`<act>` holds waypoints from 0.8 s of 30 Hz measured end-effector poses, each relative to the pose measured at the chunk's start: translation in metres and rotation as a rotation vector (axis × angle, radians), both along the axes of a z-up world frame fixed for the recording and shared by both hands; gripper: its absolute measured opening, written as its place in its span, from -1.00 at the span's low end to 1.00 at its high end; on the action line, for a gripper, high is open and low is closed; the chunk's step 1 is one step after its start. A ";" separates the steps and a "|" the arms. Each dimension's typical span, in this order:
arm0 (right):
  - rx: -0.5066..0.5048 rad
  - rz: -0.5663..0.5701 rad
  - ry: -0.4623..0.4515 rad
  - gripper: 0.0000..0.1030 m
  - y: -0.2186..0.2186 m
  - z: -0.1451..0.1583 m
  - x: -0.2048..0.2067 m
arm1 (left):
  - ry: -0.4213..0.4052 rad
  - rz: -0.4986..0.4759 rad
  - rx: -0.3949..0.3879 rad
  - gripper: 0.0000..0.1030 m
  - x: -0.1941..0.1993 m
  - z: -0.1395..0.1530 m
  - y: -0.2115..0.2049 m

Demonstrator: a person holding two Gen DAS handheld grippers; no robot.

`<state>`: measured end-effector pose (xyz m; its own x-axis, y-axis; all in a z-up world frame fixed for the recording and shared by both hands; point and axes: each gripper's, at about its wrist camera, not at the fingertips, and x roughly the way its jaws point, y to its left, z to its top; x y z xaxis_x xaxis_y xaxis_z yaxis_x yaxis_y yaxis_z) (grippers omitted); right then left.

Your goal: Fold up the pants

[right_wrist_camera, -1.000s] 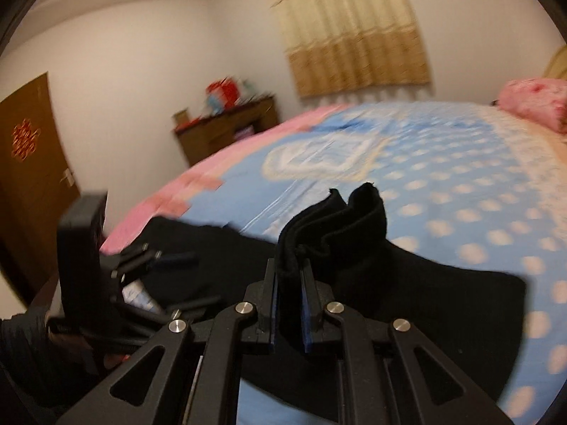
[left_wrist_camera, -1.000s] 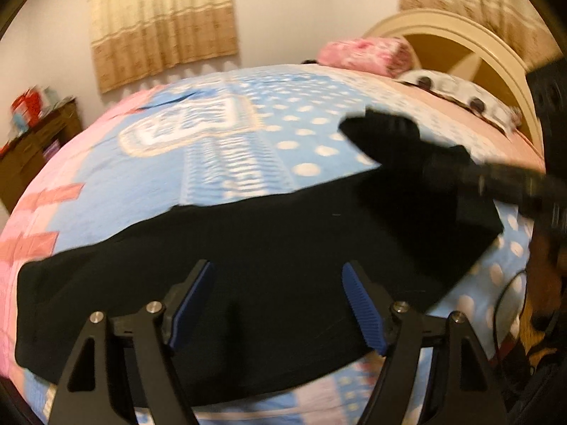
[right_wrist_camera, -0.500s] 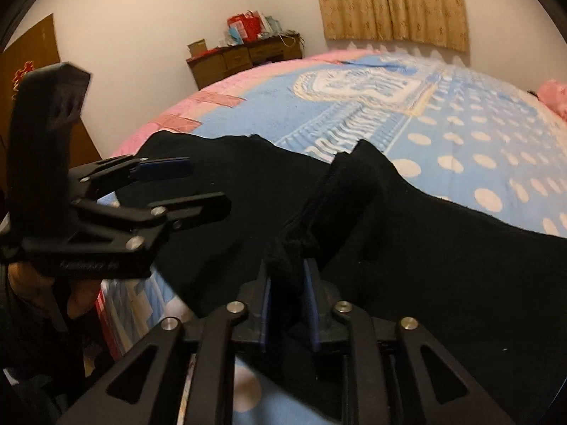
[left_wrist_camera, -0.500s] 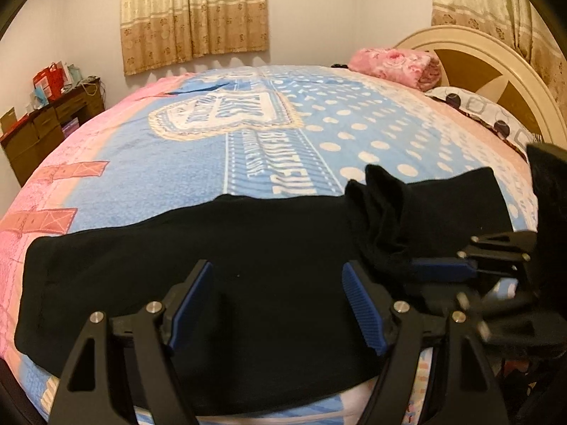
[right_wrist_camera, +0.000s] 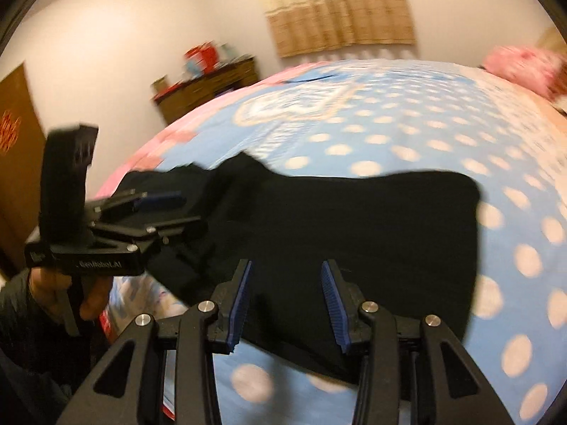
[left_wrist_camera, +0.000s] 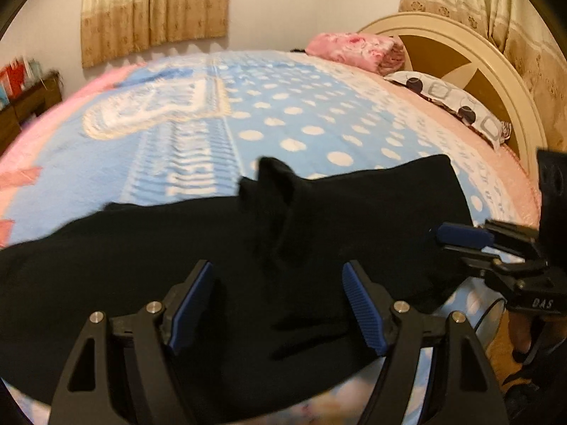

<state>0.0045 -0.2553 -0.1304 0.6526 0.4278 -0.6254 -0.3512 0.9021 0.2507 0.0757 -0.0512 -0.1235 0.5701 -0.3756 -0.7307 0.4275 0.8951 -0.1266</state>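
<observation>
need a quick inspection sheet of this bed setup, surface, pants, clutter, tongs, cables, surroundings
surface: bed cover, blue with white dots, pink edge.
job's things: black pants lie across the near edge, one fold standing up in a peak.
clutter: pink blanket and patterned pillow by the headboard.
grippers: left tongs open above the pants; right tongs opening, pads clear of the cloth.
cables: dark cord near the right hand.
surroundings: curtains, wooden dresser, brown door.

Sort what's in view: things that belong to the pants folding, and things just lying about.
Job:
black pants
left gripper, open
right gripper, opening, nothing between its pads
bedspread

Lying about:
pink blanket
patterned pillow
wooden dresser
curtains
</observation>
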 end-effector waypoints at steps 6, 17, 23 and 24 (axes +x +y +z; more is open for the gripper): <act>0.044 -0.043 -0.023 -0.18 -0.022 -0.001 -0.015 | 0.030 0.022 0.003 -0.70 0.001 -0.003 -0.002; 0.062 -0.055 -0.041 -0.17 -0.028 -0.002 -0.015 | 0.024 0.074 -0.028 -0.80 -0.031 0.003 0.022; 0.036 -0.041 -0.034 -0.17 -0.020 -0.008 -0.013 | 0.036 0.097 -0.035 -0.79 -0.021 -0.007 0.031; 0.039 -0.040 -0.035 -0.17 -0.020 -0.007 -0.013 | 0.028 0.098 -0.039 -0.79 -0.022 -0.005 0.031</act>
<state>-0.0087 -0.2756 -0.1369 0.6908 0.4246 -0.5853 -0.3238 0.9054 0.2746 0.0538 -0.0200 -0.1284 0.5845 -0.3476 -0.7331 0.3343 0.9265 -0.1727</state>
